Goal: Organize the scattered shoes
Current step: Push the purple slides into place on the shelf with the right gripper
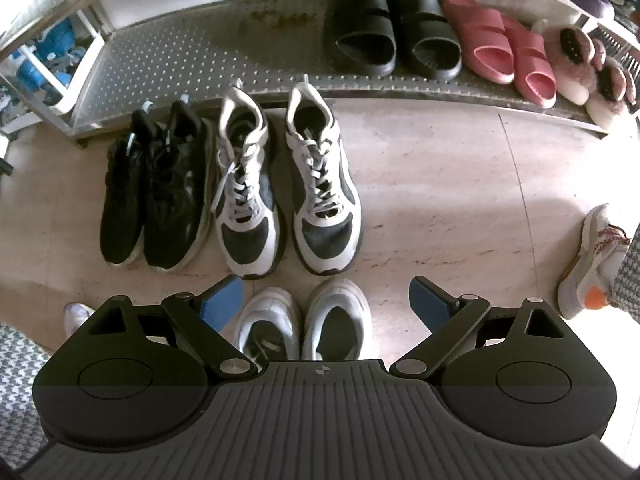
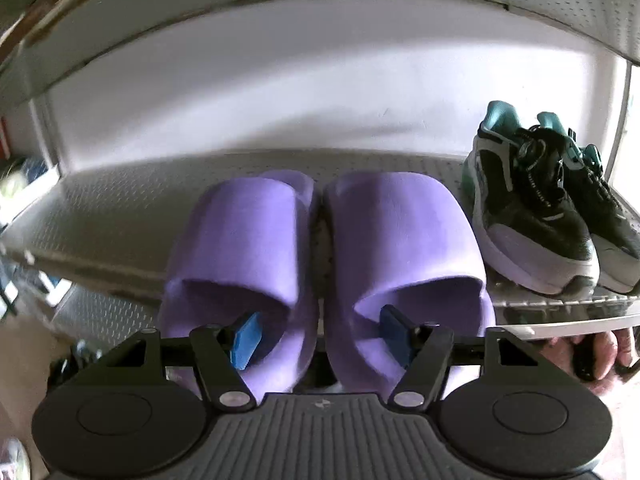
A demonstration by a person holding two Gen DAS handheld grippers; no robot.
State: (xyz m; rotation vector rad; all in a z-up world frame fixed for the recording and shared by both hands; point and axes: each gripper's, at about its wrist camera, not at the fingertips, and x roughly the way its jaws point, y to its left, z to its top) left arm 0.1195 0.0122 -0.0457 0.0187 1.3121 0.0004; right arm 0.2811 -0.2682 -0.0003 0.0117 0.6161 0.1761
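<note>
Several pairs are already put away. The lower shelf (image 1: 200,56) carries black slides (image 1: 390,32), pink slides (image 1: 504,48) and fluffy slippers (image 1: 588,68) in a row, with bare room at its left. An upper shelf (image 2: 120,208) holds teal-trimmed sneakers (image 2: 548,216) and, beside them, the purple slides (image 2: 320,264), side by side with heels at the front edge. The right tongs (image 2: 320,334) stand apart, one blue pad inside each purple slide, not clamped, so this pair looks just delivered. Left on the floor (image 1: 440,184) are black sneakers (image 1: 156,188) and grey-and-white sneakers (image 1: 288,184), lined up before the rack, plus a pale pair (image 1: 304,324) directly under the left tongs (image 1: 326,304), which hover wide apart and empty. Roughly three pairs seem to remain, the pale pair likely next.
</note>
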